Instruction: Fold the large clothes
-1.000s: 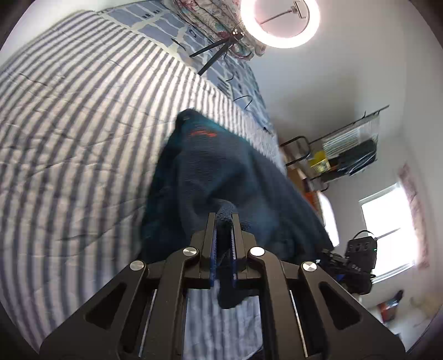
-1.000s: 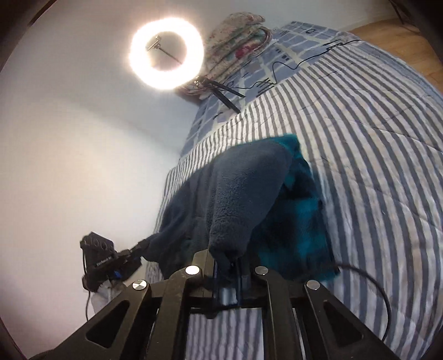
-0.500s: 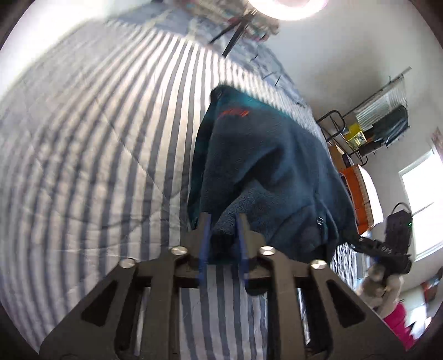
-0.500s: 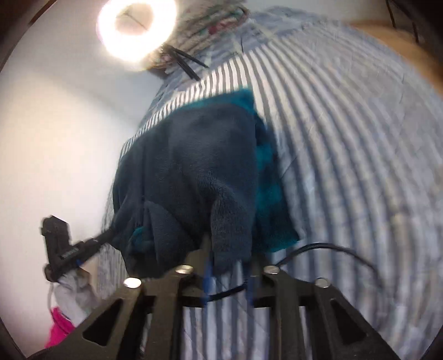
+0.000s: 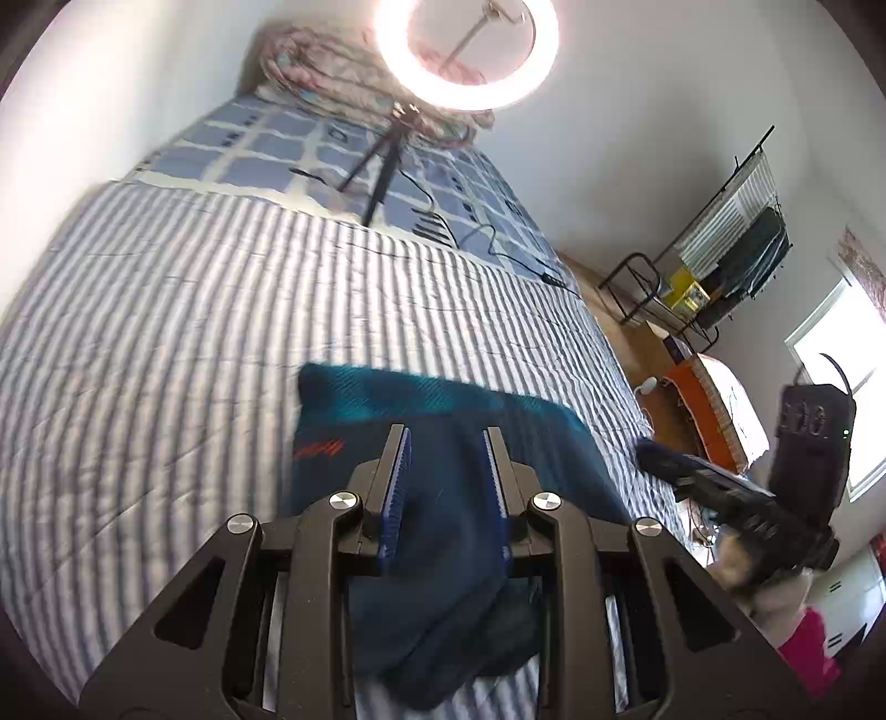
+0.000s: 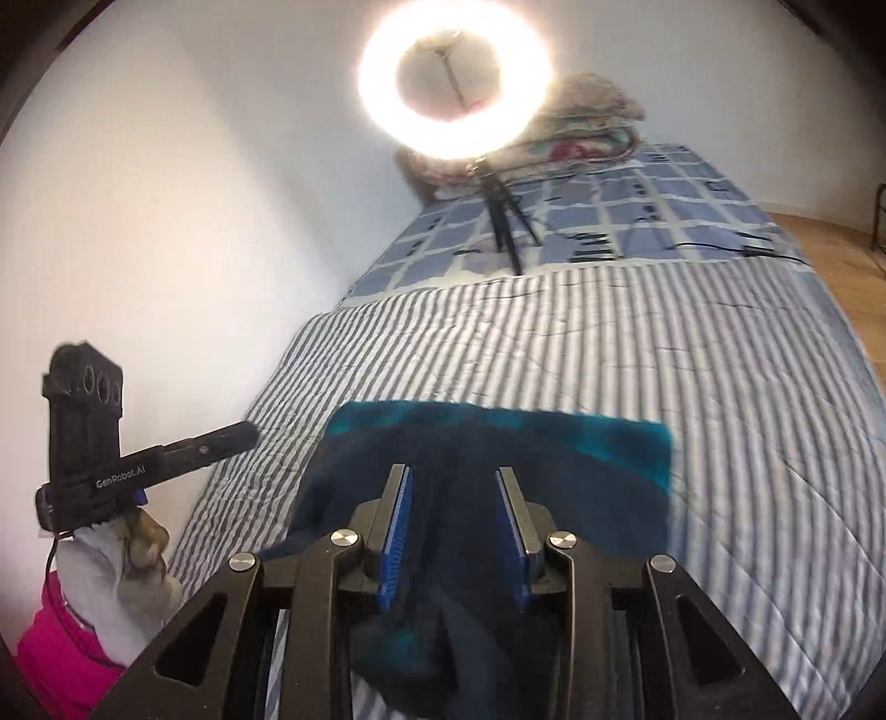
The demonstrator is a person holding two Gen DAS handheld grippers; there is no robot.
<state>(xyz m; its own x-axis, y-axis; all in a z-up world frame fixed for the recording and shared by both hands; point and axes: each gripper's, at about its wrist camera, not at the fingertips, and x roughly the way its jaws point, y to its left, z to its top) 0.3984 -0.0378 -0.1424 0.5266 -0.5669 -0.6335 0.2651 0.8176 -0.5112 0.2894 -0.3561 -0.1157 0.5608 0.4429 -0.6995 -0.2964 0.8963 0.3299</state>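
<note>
A dark navy fleece garment (image 5: 443, 531) with a teal plaid lining and a small red logo (image 5: 315, 450) lies folded on the striped bedspread (image 5: 166, 332). It also shows in the right wrist view (image 6: 498, 476). My left gripper (image 5: 446, 437) is open above the garment, with fabric showing between its fingers but not pinched. My right gripper (image 6: 454, 476) is open above the same garment, holding nothing. Each gripper shows in the other's view, the right one (image 5: 747, 498) beside the bed and the left one (image 6: 138, 459) at the bed's left edge.
A ring light on a tripod (image 5: 465, 50) stands on the blue checked sheet (image 5: 310, 155) at the bed's head, with cables and a folded floral quilt (image 6: 587, 116) behind. A rack (image 5: 720, 266) and an orange box (image 5: 703, 410) stand right of the bed.
Both grippers have opened and let go of the fleece edge. The garment has dropped flat onto the bedspread, and both cameras now point further up the bed.
</note>
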